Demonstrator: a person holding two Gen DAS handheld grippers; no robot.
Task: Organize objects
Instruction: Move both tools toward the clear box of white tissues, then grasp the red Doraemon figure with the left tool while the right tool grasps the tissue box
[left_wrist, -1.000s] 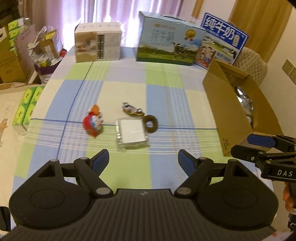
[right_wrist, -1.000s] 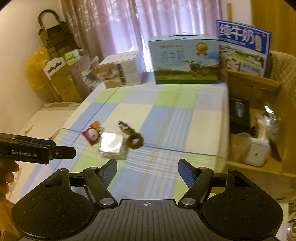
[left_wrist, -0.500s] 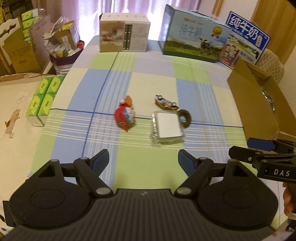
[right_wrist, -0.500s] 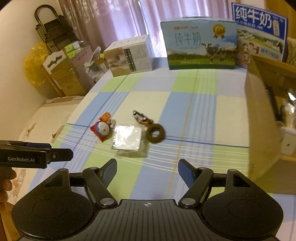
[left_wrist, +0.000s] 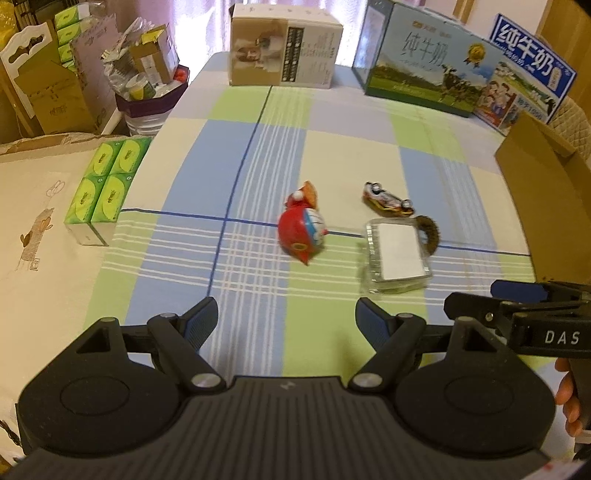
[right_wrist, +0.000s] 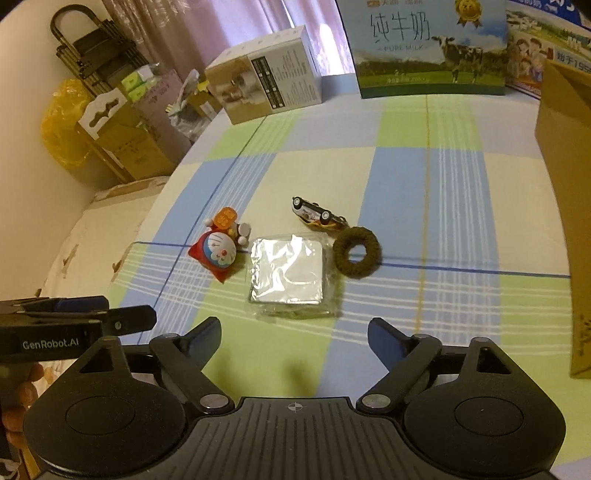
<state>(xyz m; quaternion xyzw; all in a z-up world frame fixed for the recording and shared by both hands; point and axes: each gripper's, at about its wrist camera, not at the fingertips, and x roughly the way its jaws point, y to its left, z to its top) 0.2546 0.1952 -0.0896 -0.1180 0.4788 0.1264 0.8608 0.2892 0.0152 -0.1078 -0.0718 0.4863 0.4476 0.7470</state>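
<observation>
Two handheld grippers are hovering over a desk (right_wrist: 424, 192) draped in a blue, green and cream checked cloth, both sets of fingers spread wide and grasping nothing. The left gripper (left_wrist: 284, 321) is facing a red round cartoon-cat toy (left_wrist: 302, 232); the right gripper (right_wrist: 295, 338) is lining up on a flat square packet in clear plastic wrap (right_wrist: 286, 271), the landmark of the small cluster mid-desk.

Just left of the packet is lying the cat toy (right_wrist: 218, 251); just right of it, a dark brown knitted ring (right_wrist: 356, 252); just beyond it, a small overturned toy car (right_wrist: 316, 216), close against the ring. An open brown cardboard box (right_wrist: 565, 184) is standing well to the packet's right, and is judged the likely destination.

Doing this step well probably means lowering the right fingers squarely over two opposite edges of the packet, since slick wrap may slip, and keeping clear of the ring alongside.

The count: one toy, one packet, one ring, one car, one open box, two grippers.
</observation>
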